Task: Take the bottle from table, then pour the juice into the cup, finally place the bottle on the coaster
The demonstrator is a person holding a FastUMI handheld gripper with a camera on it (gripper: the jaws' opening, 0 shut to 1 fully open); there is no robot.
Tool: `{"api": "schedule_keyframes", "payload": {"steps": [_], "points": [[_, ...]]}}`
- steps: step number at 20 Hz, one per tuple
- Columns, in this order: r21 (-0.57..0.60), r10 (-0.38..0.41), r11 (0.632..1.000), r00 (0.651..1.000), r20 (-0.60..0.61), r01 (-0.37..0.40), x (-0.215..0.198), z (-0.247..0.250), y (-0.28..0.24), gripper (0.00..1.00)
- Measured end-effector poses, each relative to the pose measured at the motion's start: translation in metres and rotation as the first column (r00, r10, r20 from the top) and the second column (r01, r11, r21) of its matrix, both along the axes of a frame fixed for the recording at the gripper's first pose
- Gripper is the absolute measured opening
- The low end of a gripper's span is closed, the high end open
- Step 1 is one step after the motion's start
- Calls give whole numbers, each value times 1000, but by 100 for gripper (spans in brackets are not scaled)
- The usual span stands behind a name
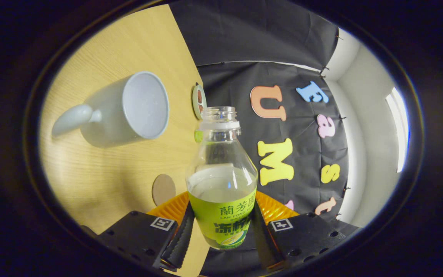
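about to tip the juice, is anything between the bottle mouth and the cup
Nothing visible blocks it. The gripper is shut on the clear plastic bottle with the green label, its cap off. Between its open mouth and the pale blue-grey ceramic mug lies only bare light wooden table. The round brown coaster sits nearer the fingers, beside the bottle.

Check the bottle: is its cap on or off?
Off. The bottle, held between the gripper fingers, shows a bare threaded mouth; liquid sits partway up inside.
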State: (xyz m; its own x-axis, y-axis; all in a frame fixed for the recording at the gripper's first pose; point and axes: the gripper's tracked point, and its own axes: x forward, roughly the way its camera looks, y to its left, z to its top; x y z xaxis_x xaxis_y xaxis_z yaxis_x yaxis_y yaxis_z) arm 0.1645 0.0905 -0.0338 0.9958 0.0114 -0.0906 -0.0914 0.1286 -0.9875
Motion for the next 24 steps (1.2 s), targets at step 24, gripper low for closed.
{"api": "schedule_keyframes", "payload": {"steps": [24], "points": [[-237, 34, 972, 997, 73, -15, 5, 30, 8, 76]]}}
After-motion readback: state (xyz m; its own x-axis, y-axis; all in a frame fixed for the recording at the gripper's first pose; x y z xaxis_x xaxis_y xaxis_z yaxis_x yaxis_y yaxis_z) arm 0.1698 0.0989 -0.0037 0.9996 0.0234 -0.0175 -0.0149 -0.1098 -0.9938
